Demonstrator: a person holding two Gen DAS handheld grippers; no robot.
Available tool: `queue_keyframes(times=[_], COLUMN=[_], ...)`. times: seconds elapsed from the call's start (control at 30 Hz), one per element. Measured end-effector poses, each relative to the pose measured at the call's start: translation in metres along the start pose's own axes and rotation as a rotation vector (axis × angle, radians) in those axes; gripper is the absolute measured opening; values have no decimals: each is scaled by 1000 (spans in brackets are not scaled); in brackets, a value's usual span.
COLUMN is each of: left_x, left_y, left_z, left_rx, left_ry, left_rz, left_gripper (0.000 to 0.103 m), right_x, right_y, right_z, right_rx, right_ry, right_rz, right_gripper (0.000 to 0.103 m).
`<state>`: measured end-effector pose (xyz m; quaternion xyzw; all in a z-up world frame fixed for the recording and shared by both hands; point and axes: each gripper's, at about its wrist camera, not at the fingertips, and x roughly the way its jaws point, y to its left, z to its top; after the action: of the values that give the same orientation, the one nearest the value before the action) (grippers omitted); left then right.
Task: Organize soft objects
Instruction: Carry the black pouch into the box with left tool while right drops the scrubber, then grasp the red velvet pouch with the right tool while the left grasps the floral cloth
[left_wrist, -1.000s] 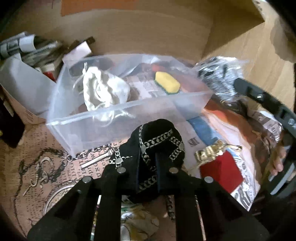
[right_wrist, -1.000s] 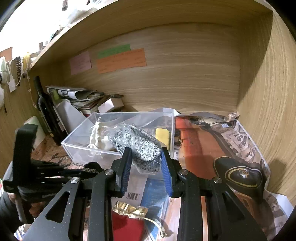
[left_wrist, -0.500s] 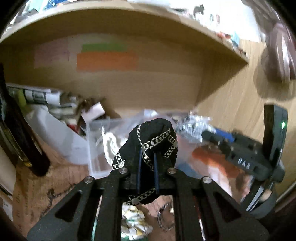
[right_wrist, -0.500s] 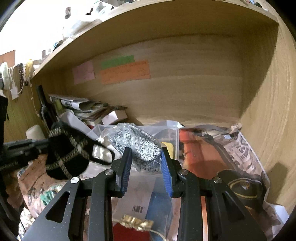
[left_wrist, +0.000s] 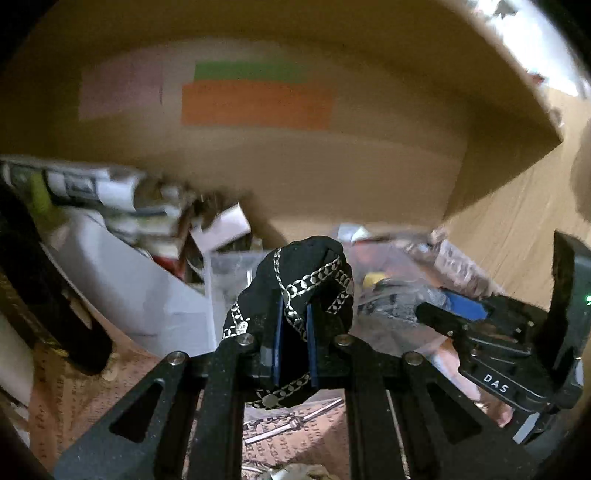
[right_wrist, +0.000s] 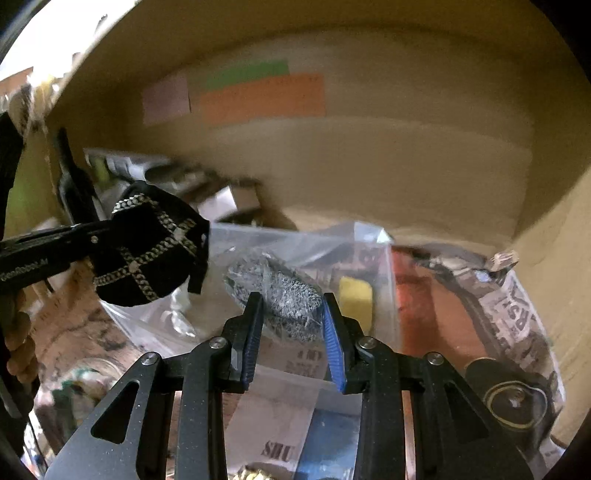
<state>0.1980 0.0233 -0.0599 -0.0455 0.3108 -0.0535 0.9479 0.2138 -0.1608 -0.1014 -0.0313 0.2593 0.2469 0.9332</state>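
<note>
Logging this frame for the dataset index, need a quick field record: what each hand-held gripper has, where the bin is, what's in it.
left hand-held gripper: shut on black pouch with silver chain pattern, lifted off the surface
right hand-held gripper: shut on silver mesh bundle, at the bin's front wall
clear plastic bin: on the shelf floor, ahead of both grippers
in bin: yellow sponge
back wall: orange label, green and pink ones beside it
image quality: motion blur
</note>
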Motion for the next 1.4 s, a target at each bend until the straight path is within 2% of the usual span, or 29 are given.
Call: queue_keyframes(times=[0.17, 0.3, 0.37, 0.43, 0.53, 0.67, 0.8, 0.87, 0.93, 1.1, 1.27, 1.4], left_x=[38, 46, 45, 37, 21, -13, -49, -62, -72, -78, -69, -50], left_y=[2, 3, 3, 4, 4, 4, 5, 6, 6, 6, 5, 8], left_z=[-10, -15, -15, -15, -13, -9, -10, -15, -22, -46, -77, -101], left_rx=[12, 11, 15, 11, 10, 4, 5, 12, 17, 31, 49, 30], left_ry=[97, 124, 123, 119, 84, 6, -59, -75, -78, -17, 69, 167], left_rz=[-10, -17, -20, -29, -24, -18, -19, -13, -8, -12, -11, -14], left_gripper=[11, 13, 23, 32, 48, 67, 78, 87, 91, 95, 96, 96], right_x=[19, 21, 18, 12, -4, -27, -51, -62, -70, -80, -69, -53], right_y=[1, 3, 5, 5, 8, 13, 18, 21, 22, 21, 16, 9], right_z=[-5, -6, -5, -3, 0, 2, -3, -7, -13, -36, -70, -93], right_rx=[-19, -33, -35, -38, -45, -46, -53, -53, -52, -39, -28, 16], right_ry=[58, 68, 61, 43, -15, -69, -111, -125, -130, -94, 15, 108], right_rz=[-13, -20, -21, -24, -42, -44, -51, -55, -58, -63, -83, -71], right_gripper=[29, 31, 37, 58, 75, 83, 88, 91, 96, 97, 97, 97])
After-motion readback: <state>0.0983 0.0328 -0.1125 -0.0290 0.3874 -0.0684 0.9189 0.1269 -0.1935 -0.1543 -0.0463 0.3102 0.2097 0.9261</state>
